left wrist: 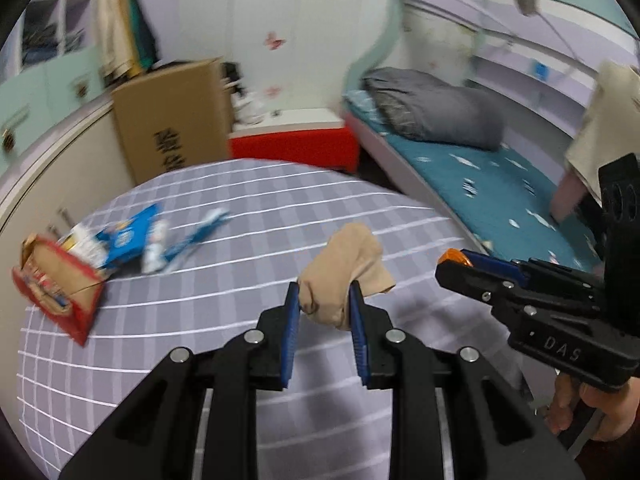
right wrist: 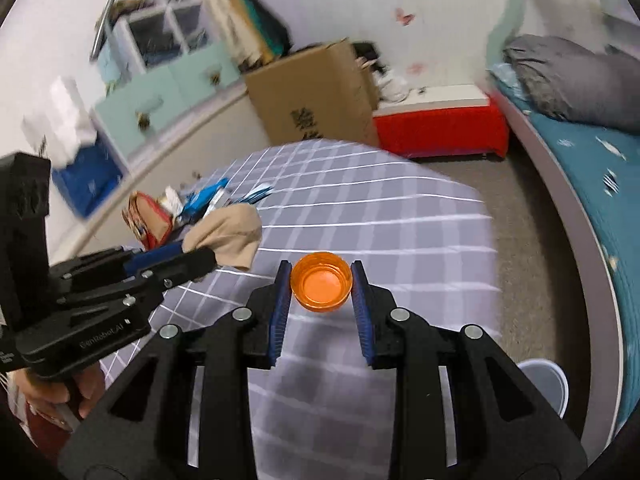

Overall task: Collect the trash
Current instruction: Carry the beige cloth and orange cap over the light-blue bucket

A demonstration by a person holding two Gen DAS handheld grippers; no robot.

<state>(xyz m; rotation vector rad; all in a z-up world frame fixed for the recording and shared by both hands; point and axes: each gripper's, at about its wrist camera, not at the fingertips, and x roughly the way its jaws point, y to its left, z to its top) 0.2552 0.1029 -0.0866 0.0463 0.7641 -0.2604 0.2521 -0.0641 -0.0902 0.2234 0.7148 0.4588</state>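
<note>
My left gripper point(left wrist: 325, 294) is shut on a crumpled beige cloth point(left wrist: 348, 264), held above the grey checked table point(left wrist: 248, 208). In the right wrist view the same cloth point(right wrist: 228, 236) sticks out of that left gripper point(right wrist: 214, 256) at the left. My right gripper point(right wrist: 321, 276) is shut on an orange plastic cap point(right wrist: 321, 287), its hollow side facing the camera. From the left wrist view, the right gripper point(left wrist: 454, 262) shows at the right with the orange cap point(left wrist: 455, 257) at its tip. Snack wrappers lie at the table's left: a red-brown bag point(left wrist: 56, 284) and blue packets point(left wrist: 132, 240).
A cardboard box point(left wrist: 172, 124) and a red stool point(left wrist: 296, 146) stand beyond the table. A bed with a teal sheet point(left wrist: 500, 188) and a grey pillow point(left wrist: 432, 108) runs along the right. A pale bin point(right wrist: 546, 380) sits on the floor at lower right. A hand point(left wrist: 592, 408) grips the right tool.
</note>
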